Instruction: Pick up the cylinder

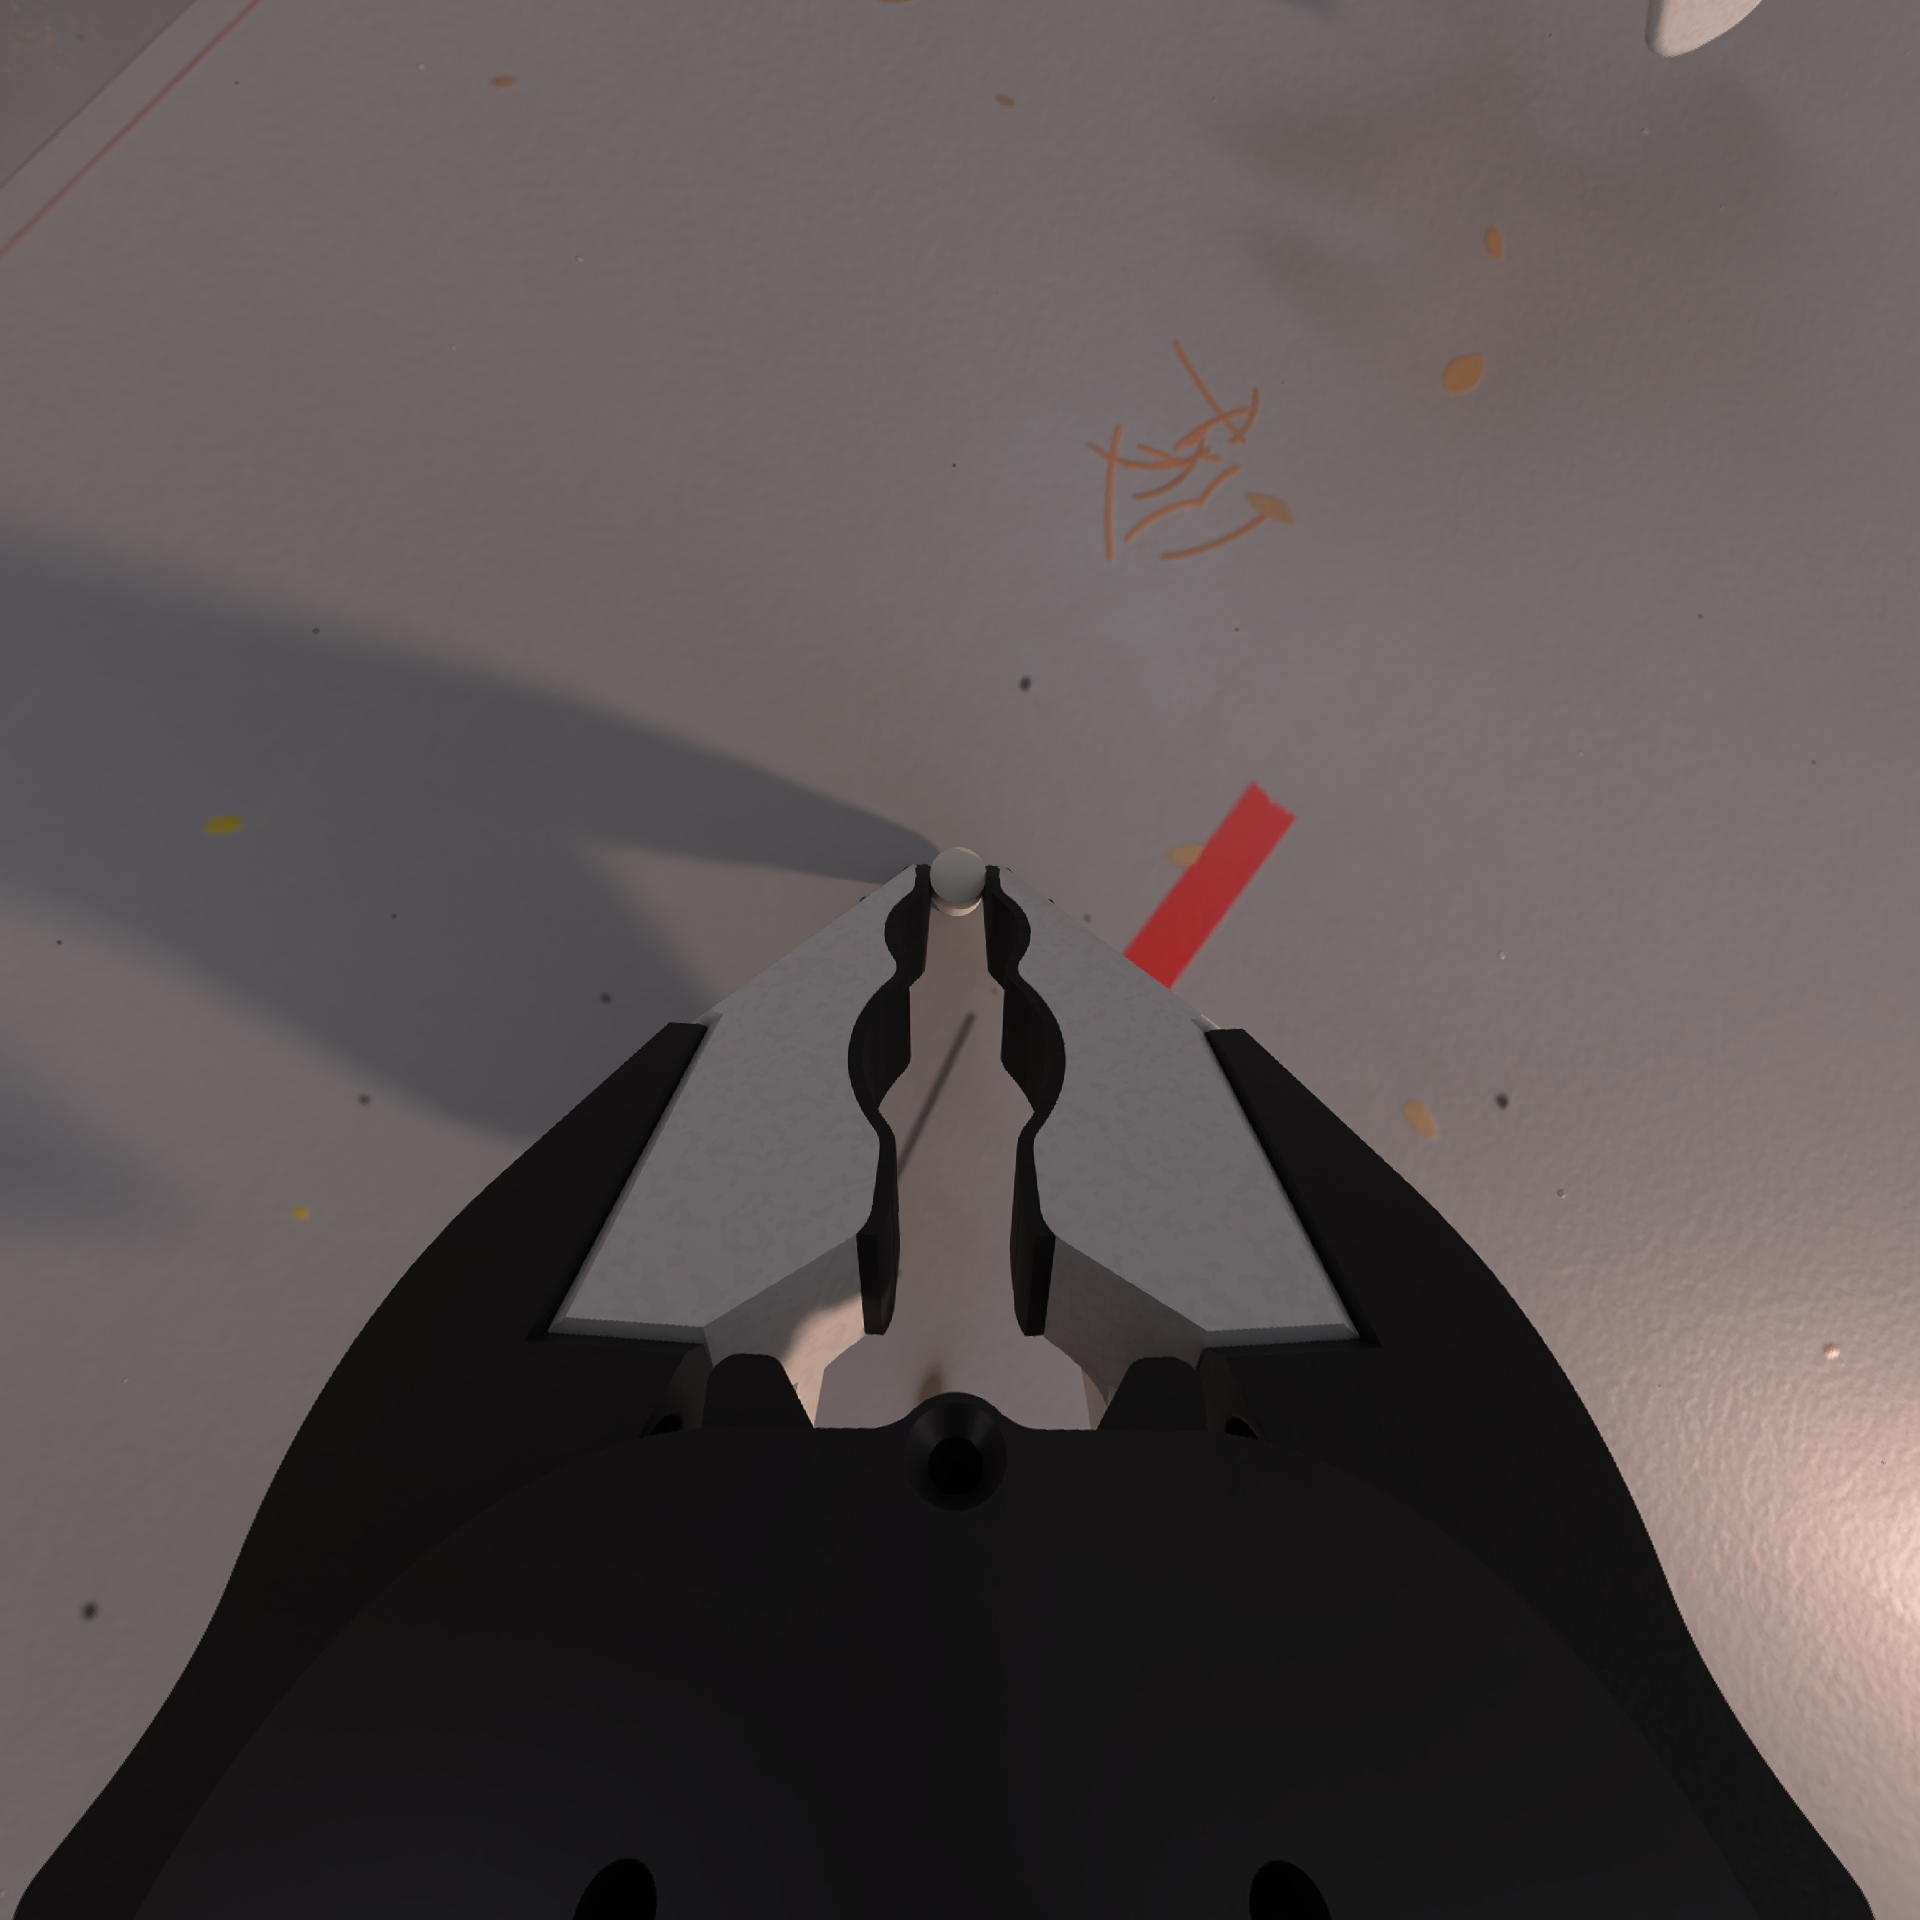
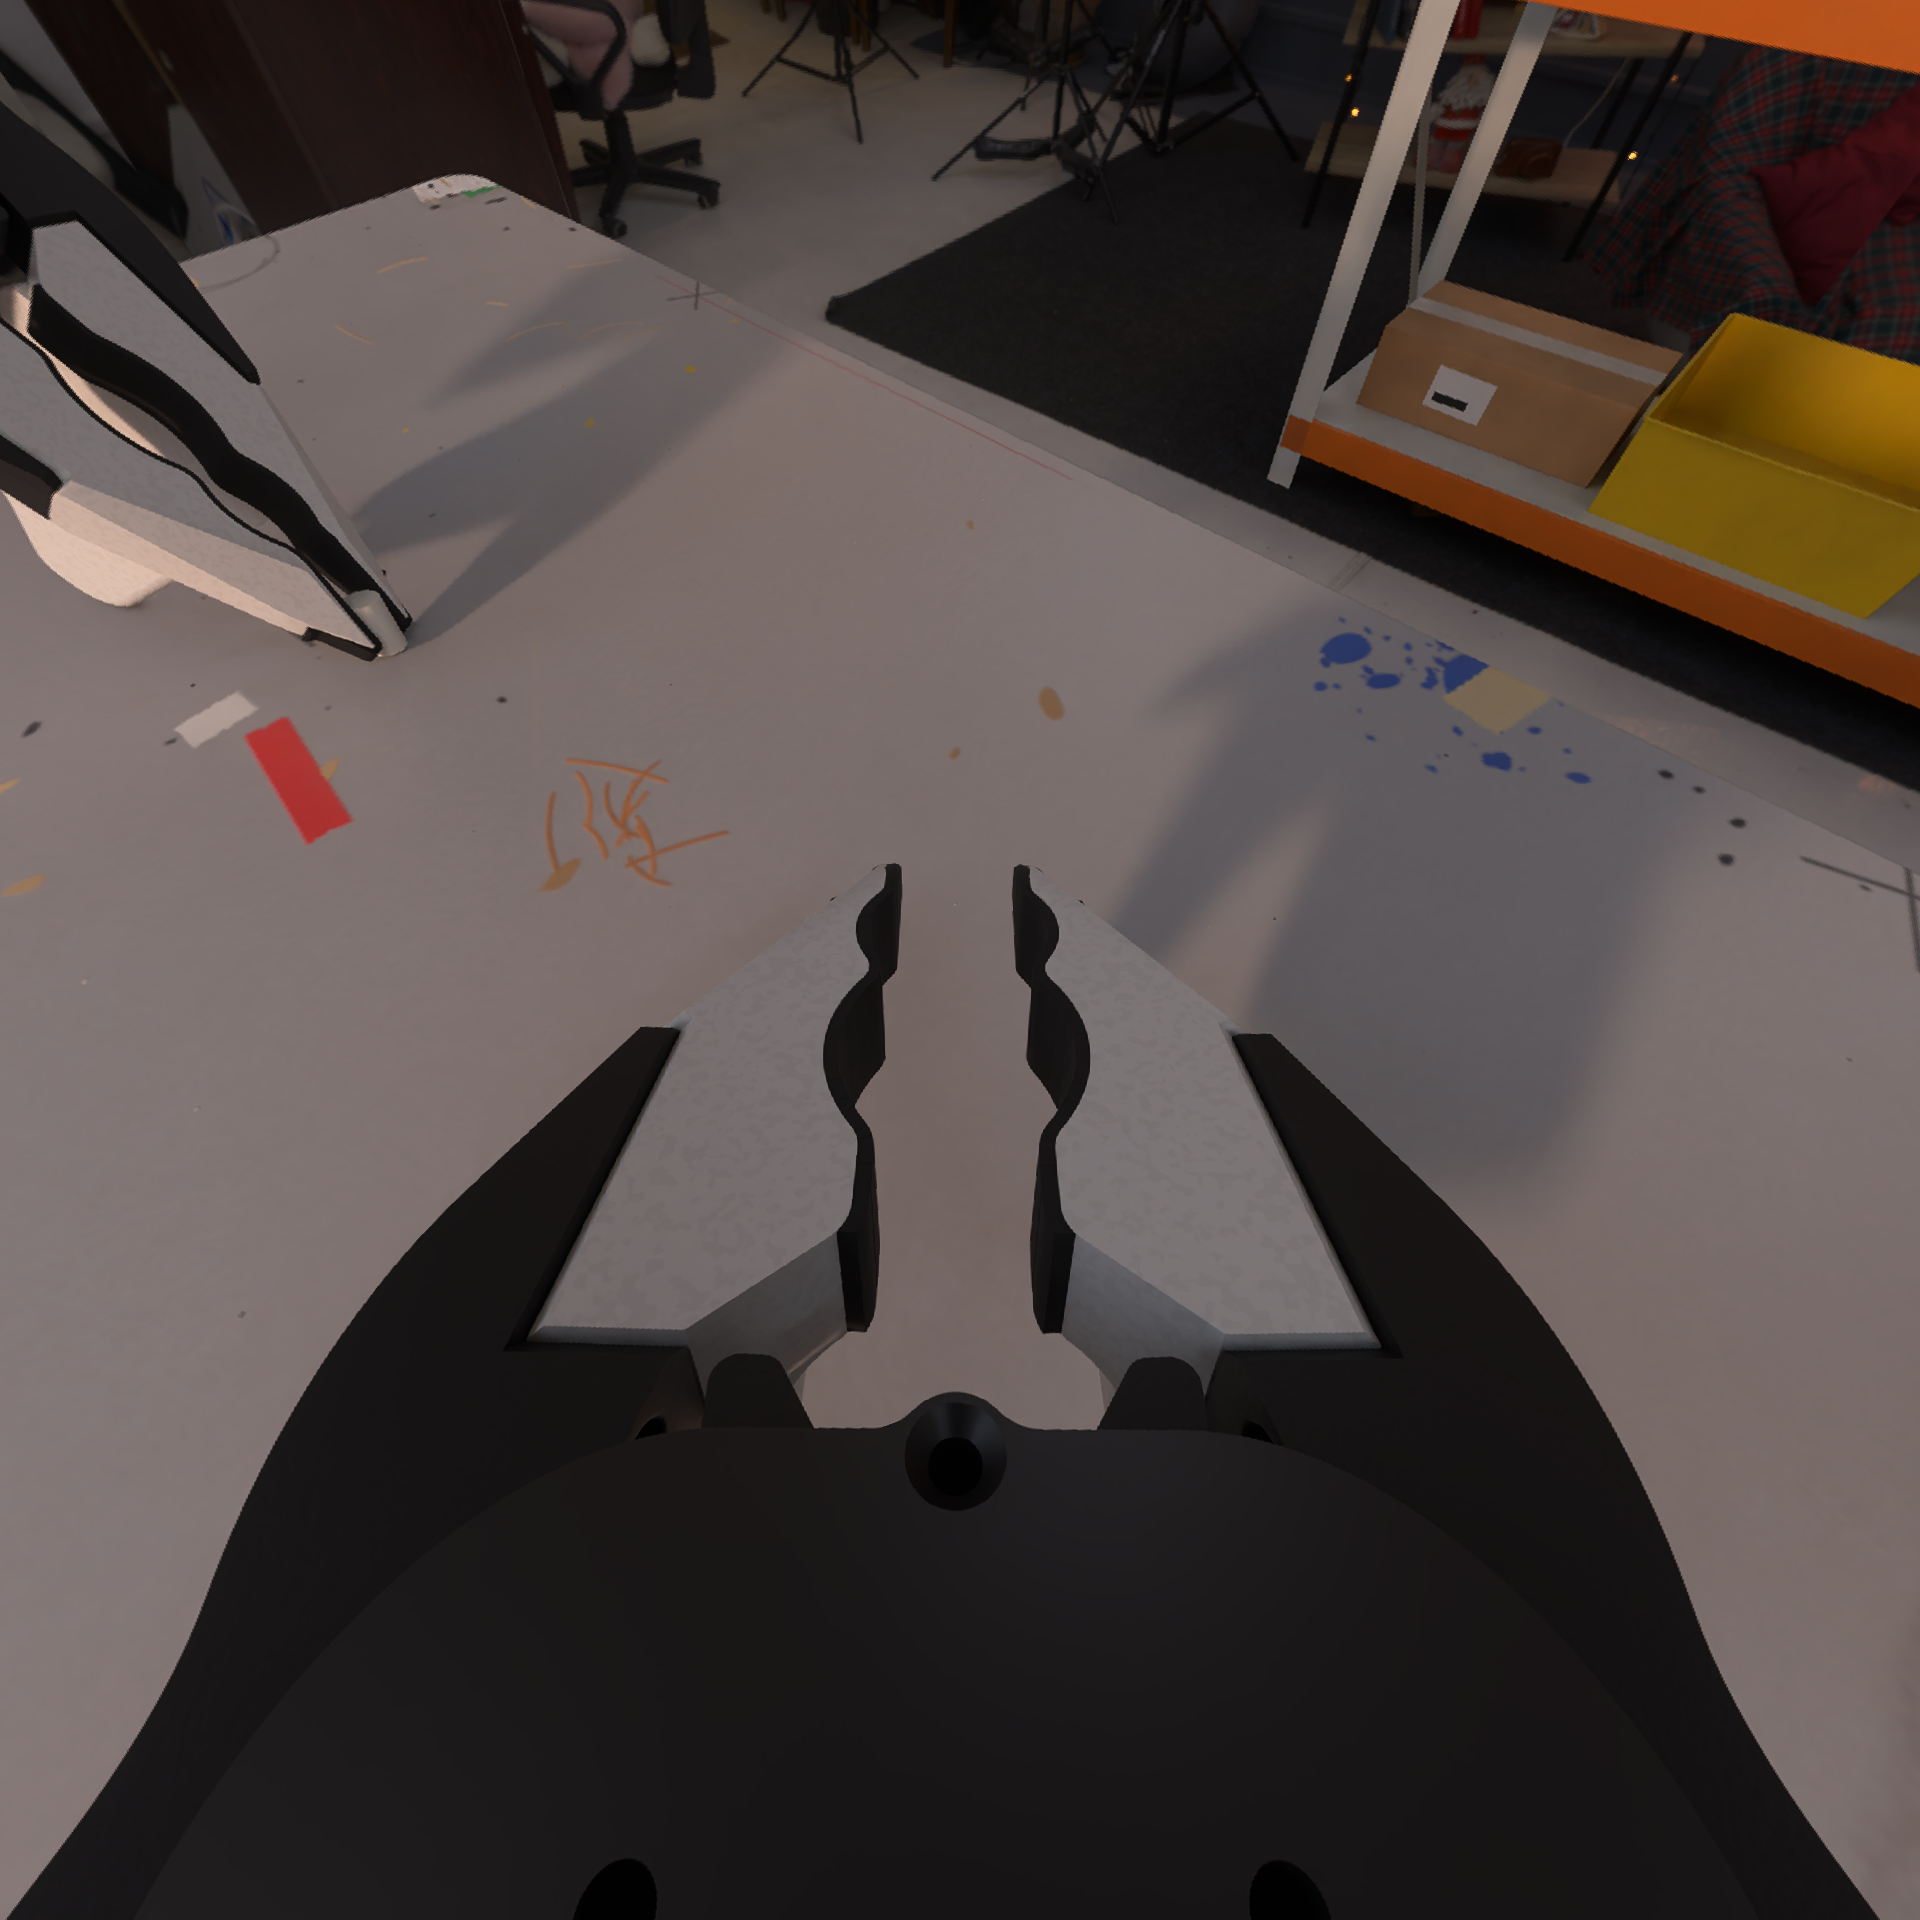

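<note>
Fingertips of the left gripper [image 1: 957,883] are pinched onto the cylinder [image 1: 956,878], a small pale grey peg held at the very end of the two black-lined pads. In the left wrist view only its rounded end and a short collar beneath it show between the tips, so its long axis seems to run roughly along the line of sight, steeply toward the table; how much of it lies hidden below cannot be told. The right wrist view shows the same gripper [image 2: 379,623] at far left, tilted with its tips down at the table [image 2: 935,623], the cylinder [image 2: 366,608] a pale sliver at the tips, right at the tabletop; whether it touches the surface is unclear. A red strip of tape [image 1: 1210,899] lies just right of the held cylinder, and orange scribbles [image 1: 1190,462] mark the table farther off. The right gripper [image 2: 957,883] hangs well apart over bare tabletop, its fingers parted with nothing between them. Blue paint spatter [image 2: 1455,696] lies to its far right, near the table edge, and a yellow bin [image 2: 1766,457] sits on a low orange shelf beyond.
</note>
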Tool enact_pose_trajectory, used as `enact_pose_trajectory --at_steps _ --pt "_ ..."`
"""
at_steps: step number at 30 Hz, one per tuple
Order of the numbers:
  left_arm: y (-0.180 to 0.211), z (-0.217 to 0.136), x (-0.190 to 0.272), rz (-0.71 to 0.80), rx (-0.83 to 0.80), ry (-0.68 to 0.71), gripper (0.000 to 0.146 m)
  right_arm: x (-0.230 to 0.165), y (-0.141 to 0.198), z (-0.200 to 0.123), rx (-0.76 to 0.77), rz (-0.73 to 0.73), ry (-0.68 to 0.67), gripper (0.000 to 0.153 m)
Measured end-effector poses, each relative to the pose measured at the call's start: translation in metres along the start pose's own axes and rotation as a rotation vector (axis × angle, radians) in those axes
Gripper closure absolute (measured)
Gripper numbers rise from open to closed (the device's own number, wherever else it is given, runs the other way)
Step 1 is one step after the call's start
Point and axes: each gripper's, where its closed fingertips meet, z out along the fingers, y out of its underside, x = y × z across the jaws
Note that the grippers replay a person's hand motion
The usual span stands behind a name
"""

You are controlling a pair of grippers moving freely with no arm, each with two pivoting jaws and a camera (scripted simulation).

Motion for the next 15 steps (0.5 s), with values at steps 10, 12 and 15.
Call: enact_pose_trajectory --at_steps 10,12,15 --pt "-0.025 -0.017 0.018 0.011 0.137 0.069 0.136 0.000 0.001 0.001 -0.006 0.001 -0.001 0.131" --pt "-0.025 -0.016 0.038 0.021 0.136 0.121 0.136 0.000 0.001 0.001 -0.008 0.011 -0.008 0.131" --pt "-0.015 -0.012 0.081 0.070 0.093 0.179 0.136 0.000 -0.001 -0.001 0.011 0.010 -0.010 0.132"
